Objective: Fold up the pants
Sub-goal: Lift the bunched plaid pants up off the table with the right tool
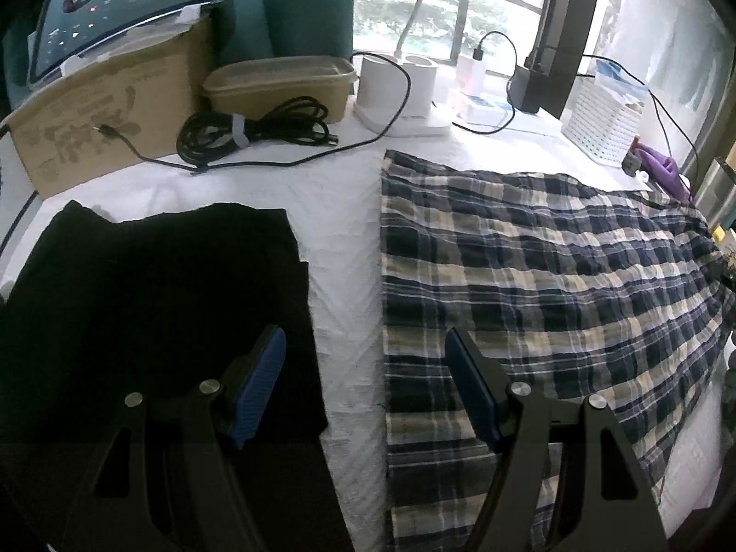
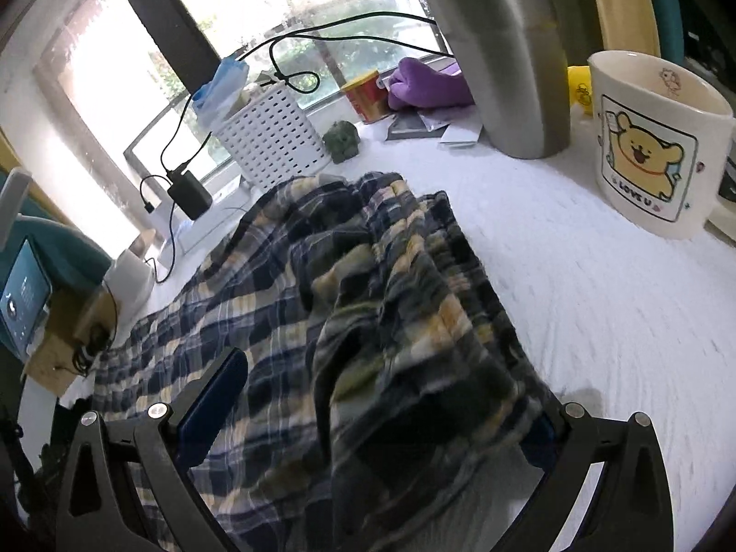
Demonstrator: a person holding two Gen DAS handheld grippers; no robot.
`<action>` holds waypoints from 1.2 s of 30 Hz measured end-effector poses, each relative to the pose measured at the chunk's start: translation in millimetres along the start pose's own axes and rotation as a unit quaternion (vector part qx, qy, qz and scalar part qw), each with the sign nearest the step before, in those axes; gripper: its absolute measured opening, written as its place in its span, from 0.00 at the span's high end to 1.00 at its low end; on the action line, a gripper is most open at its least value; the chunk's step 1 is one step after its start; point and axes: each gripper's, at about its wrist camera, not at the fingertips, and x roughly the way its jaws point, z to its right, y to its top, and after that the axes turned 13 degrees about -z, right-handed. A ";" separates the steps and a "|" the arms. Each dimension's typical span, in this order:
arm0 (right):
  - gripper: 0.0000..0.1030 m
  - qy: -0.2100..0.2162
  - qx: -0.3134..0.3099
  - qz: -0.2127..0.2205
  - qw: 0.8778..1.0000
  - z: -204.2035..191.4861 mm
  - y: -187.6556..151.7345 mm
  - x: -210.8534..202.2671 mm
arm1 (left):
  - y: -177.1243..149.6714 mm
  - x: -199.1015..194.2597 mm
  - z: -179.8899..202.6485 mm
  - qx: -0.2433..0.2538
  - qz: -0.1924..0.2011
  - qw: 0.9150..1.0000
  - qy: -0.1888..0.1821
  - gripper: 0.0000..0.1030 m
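Left wrist view, left to right: tablet (image 1: 124, 4) propped on cardboard box (image 1: 101, 110), screen text too small to read; folded black garment (image 1: 161, 299) flat on white table cover (image 1: 340, 230); coiled black cable (image 1: 253, 131) ahead of lidded beige container (image 1: 280, 80); white charging dock (image 1: 400, 96); white perforated basket (image 1: 602, 119) at far right. Left gripper (image 1: 365, 384) hovering with jaws spread wide, nothing between blue pads (image 1: 260, 386), one pad over black garment, other over plaid pants (image 1: 529, 276). Plaid pants: navy, cream and tan check, spread mostly flat on right half of table cover, near edge straight, mild wrinkling. Right wrist view, left to right: tablet (image 2: 23, 303) at far left edge; black power bank (image 2: 188, 193) with cable; white perforated basket (image 2: 271, 138); plaid pants (image 2: 322, 299) bunched and raised in centre, fabric blurred. Right gripper (image 2: 382, 409) with jaws wide, lifted fold of pants lying between them, left pad (image 2: 214, 407) clear of cloth, right pad mostly hidden by fabric; grip on cloth cannot be told. Red tin (image 2: 365, 94), label unreadable; purple cloth (image 2: 428, 83); steel tumbler (image 2: 506, 46); white mug (image 2: 658, 147) printed with yellow bear and "LOVE U".
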 end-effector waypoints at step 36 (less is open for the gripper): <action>0.86 0.023 0.014 0.038 0.999 47.6 7.1 -46.9 | 0.9 -21.5 61.9 0.052 0.016 0.999 0.002 0.31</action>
